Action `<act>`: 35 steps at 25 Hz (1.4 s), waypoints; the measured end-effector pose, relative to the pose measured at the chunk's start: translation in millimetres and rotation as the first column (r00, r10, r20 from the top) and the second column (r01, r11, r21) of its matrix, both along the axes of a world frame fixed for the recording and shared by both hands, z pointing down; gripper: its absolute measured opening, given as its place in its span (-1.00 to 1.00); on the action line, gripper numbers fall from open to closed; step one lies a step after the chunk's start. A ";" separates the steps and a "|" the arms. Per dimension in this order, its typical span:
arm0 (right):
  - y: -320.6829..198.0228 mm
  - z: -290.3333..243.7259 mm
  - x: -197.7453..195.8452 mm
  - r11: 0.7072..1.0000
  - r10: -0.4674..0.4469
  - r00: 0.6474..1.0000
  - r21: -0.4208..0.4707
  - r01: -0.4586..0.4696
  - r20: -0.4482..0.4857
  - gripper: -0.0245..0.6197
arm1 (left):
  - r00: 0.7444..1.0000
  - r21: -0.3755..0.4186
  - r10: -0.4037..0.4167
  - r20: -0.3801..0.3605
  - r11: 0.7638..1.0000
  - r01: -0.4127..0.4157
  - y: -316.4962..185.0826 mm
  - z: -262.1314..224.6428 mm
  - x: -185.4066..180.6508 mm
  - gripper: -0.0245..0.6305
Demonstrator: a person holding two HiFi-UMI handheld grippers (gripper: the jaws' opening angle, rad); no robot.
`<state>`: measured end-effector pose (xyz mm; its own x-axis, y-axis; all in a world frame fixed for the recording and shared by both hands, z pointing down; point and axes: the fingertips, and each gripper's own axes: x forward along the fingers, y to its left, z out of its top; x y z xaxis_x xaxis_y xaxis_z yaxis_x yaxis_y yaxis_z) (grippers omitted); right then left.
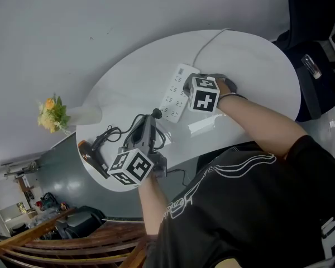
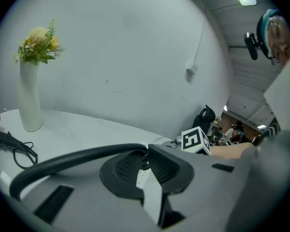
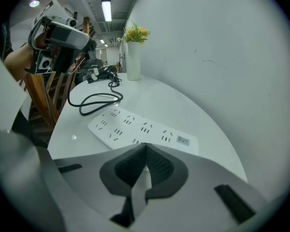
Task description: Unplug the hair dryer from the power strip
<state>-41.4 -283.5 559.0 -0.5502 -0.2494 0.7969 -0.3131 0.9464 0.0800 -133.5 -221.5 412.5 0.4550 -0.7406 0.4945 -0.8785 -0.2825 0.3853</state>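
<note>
In the head view, the white power strip [image 1: 176, 94] lies across the middle of the oval table [image 1: 251, 60], and its own white lead runs off toward the wall. The right gripper [image 1: 185, 86] sits at 1 end of the strip. The left gripper [image 1: 151, 121] is just beside the other end, with a black plug at its tips. The hair dryer [image 1: 92, 149] lies near the table's rim, close to the vase [image 1: 84, 115], and its cord [image 1: 109, 133] is looped on the table beside it. In the left gripper view the jaws pinch that black cord [image 2: 77, 158] right at its plug end, and the cord sweeps off left toward the dryer [image 2: 0, 138]. In the right gripper view the 2 jaws are pressed together on nothing, poised at the near edge of the strip [image 3: 135, 127]. Whether they bear down on it I cannot tell. Every socket seen there looks empty, so the plug appears to be already free. The plug should be small, hard and light, and is best taken by its body. The limp cord is a worse hold because it will drag and snag. The light strip would likely slide on the smooth table unless it is held down. There is open table between the strip and the dryer for laying the plug down. The dryer lies close to the rim, so a tug on the cord could shift it.
</note>
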 end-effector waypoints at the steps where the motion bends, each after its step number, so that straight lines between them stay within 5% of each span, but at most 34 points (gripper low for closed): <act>1: 0.0 -0.3 -0.3 1.000 0.004 1.000 0.001 -0.004 0.002 -0.93 | 1.000 0.003 0.003 0.006 1.000 -0.003 3.6 -0.9 2.5 -0.80; 5: -2.6 -0.8 -0.8 0.998 0.063 0.997 -0.031 -0.062 0.040 -0.93 | 1.000 0.019 0.003 -0.021 1.000 -0.002 21.0 -10.5 11.3 -0.80; 7: -1.9 -12.4 -4.2 0.985 0.149 0.974 -0.113 -0.131 0.172 -0.93 | 0.999 0.024 0.002 -0.038 1.000 -0.001 31.4 -16.1 14.9 -0.80; 11: 10.4 -76.3 -9.2 0.956 0.264 0.831 -0.246 -0.159 0.490 -0.93 | 0.999 0.031 0.009 -0.041 0.999 -0.007 50.7 -24.3 19.5 -0.80; 19: 69.8 -187.9 5.0 0.970 0.226 0.674 -0.229 -0.087 0.704 -0.93 | 0.998 0.063 0.046 -0.043 0.997 -0.044 86.7 -50.3 21.8 -0.80; 25: 129.5 -241.4 3.1 0.986 0.153 0.667 -0.153 -0.059 0.729 -0.93 | 0.997 0.131 0.072 -0.020 0.989 -0.069 123.4 -93.5 12.5 -0.80; 31: 186.3 -272.8 1.2 0.982 0.161 0.607 -0.186 -0.023 0.778 -0.93 | 0.993 0.162 0.117 0.001 0.980 -0.115 158.1 -115.5 9.5 -0.80; 35: 216.2 -276.2 1.5 0.987 0.134 0.609 -0.163 -0.008 0.782 -0.93 | 0.990 0.190 0.140 0.003 0.972 -0.138 174.8 -118.0 12.1 -0.80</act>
<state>-39.9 -67.2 282.9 -0.9651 -0.2460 0.0902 -0.2619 0.8992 -0.3504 -121.4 -46.7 294.5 0.5643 -0.7494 0.3464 -0.8218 -0.4698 0.3225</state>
